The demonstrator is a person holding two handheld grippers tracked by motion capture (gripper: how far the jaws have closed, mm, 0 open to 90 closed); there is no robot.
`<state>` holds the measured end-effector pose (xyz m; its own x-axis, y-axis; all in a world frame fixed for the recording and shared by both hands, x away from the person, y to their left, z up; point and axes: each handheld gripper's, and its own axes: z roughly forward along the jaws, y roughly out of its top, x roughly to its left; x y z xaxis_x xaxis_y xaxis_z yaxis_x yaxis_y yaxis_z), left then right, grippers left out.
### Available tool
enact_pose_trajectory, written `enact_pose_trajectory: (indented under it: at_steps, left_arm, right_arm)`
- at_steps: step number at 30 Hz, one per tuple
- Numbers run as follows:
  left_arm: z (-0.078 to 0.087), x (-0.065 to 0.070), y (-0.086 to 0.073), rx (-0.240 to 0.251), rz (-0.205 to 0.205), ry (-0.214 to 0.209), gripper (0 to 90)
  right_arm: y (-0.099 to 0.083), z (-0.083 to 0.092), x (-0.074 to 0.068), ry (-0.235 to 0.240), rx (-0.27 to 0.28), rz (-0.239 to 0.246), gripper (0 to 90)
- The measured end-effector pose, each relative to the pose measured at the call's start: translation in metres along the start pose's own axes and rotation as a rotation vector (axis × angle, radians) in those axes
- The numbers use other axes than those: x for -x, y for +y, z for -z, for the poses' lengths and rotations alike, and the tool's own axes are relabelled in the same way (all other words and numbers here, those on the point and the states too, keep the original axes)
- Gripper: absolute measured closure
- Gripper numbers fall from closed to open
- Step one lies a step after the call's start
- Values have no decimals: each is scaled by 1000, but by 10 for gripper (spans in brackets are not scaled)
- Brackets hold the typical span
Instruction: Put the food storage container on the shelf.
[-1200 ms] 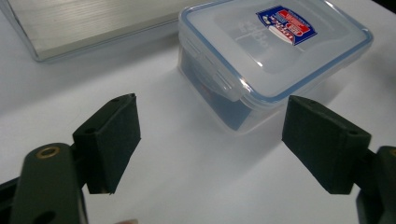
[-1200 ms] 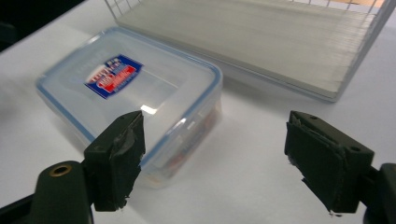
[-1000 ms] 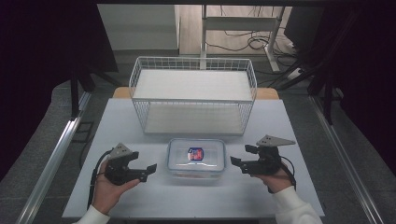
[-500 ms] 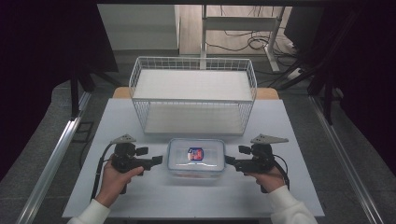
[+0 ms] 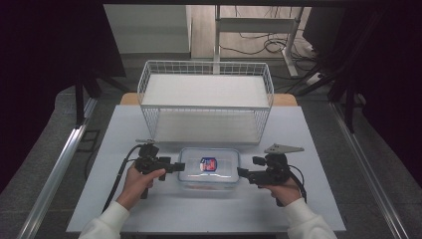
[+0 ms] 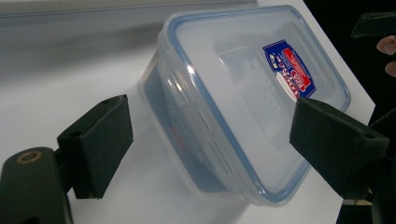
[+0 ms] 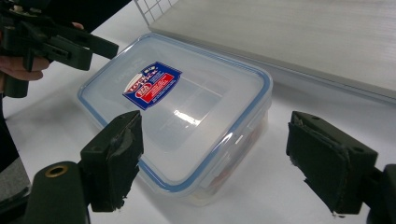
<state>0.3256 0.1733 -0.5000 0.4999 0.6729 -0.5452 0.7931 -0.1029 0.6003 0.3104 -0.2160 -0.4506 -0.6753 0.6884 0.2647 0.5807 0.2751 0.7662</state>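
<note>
A clear lidded food container with a blue seal and a red and blue label sits on the white table, in front of the wire basket. My left gripper is at its left end. In the left gripper view the jaws of my left gripper have just been opening and stand wide, with the container's end between the pads, untouched. My right gripper is at the container's right end, open. In the right gripper view my right gripper straddles a corner of the container without contact.
A white wire basket with a pale board inside stands just behind the container. The table edges run close to both hands. Beyond the table are a dark floor, cables and a metal rail along the left side.
My left gripper has moved right and forward to the container's left end. The right gripper has edged slightly toward the right end. The container has stayed put.
</note>
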Motion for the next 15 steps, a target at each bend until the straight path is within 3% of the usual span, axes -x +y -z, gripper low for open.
enact_pose_trajectory:
  at_steps: [9,15]
  left_arm:
    - [-15,-8,1,-45,40,-92,128]
    - [-21,-8,-1,-63,50,-125,138]
  right_arm:
    - [-1,0,1,-10,-8,-4,185]
    - [-1,-8,3,19,-19,-35,169]
